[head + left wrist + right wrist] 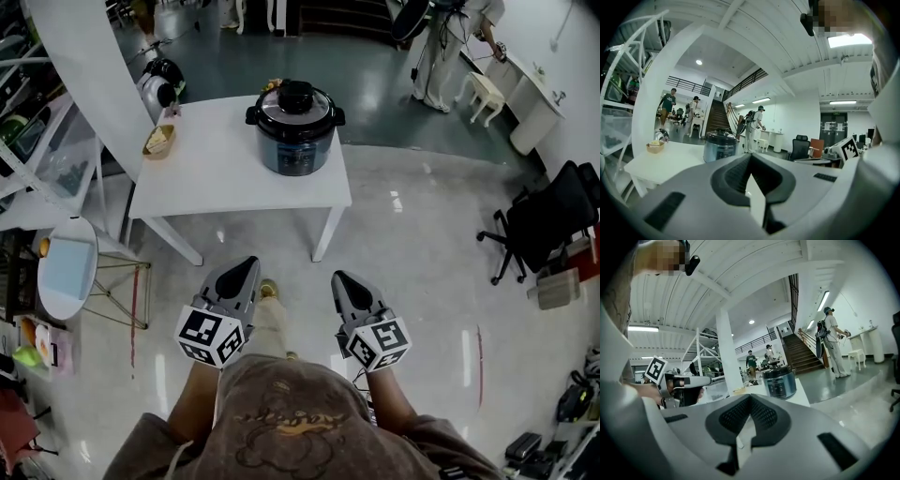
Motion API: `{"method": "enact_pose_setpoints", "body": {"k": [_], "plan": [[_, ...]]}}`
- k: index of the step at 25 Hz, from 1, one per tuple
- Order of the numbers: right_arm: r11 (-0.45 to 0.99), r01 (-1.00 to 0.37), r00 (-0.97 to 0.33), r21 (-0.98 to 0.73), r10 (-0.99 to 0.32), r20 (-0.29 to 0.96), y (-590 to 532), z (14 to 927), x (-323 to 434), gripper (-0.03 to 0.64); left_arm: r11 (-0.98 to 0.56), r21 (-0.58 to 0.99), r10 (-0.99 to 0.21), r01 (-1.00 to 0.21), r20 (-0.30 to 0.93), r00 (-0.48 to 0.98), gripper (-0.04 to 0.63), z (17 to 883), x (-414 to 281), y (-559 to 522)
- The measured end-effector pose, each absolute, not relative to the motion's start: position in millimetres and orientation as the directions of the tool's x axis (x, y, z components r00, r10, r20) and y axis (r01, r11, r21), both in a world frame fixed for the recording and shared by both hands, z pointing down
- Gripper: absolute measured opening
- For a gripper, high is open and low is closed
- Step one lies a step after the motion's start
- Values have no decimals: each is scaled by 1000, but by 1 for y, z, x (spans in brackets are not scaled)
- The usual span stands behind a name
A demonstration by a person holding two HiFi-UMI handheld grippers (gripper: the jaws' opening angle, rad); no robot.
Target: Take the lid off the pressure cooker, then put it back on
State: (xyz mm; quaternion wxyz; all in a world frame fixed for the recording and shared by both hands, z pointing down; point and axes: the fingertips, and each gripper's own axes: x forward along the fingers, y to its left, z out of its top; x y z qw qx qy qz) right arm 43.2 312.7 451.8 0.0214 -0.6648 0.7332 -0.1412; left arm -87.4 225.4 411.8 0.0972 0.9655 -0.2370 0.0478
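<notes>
A dark blue pressure cooker (295,131) with a black-knobbed lid (295,98) stands near the far right corner of a white table (220,173). The lid is on the pot. The cooker shows too in the left gripper view (720,146) and the right gripper view (778,382). My left gripper (249,263) and right gripper (337,277) are both shut and hold nothing. They hang side by side over the floor, well short of the table's near edge and pointing at it.
A small basket (159,141) sits at the table's left edge. A white pillar (89,70) and shelving (37,141) lie left, a round side table (67,267) near left. A black office chair (544,225) is right. A person (450,47) stands beyond the table by a white stool (486,94).
</notes>
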Motion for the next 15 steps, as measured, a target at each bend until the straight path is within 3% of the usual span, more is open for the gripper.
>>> {"method": "enact_pose_setpoints", "body": {"k": [15], "plan": [[51,-977,-82,-205,-986,147,156,442,119,-2,-907,169,-376,-385,81,923,2,402,1,65]]}}
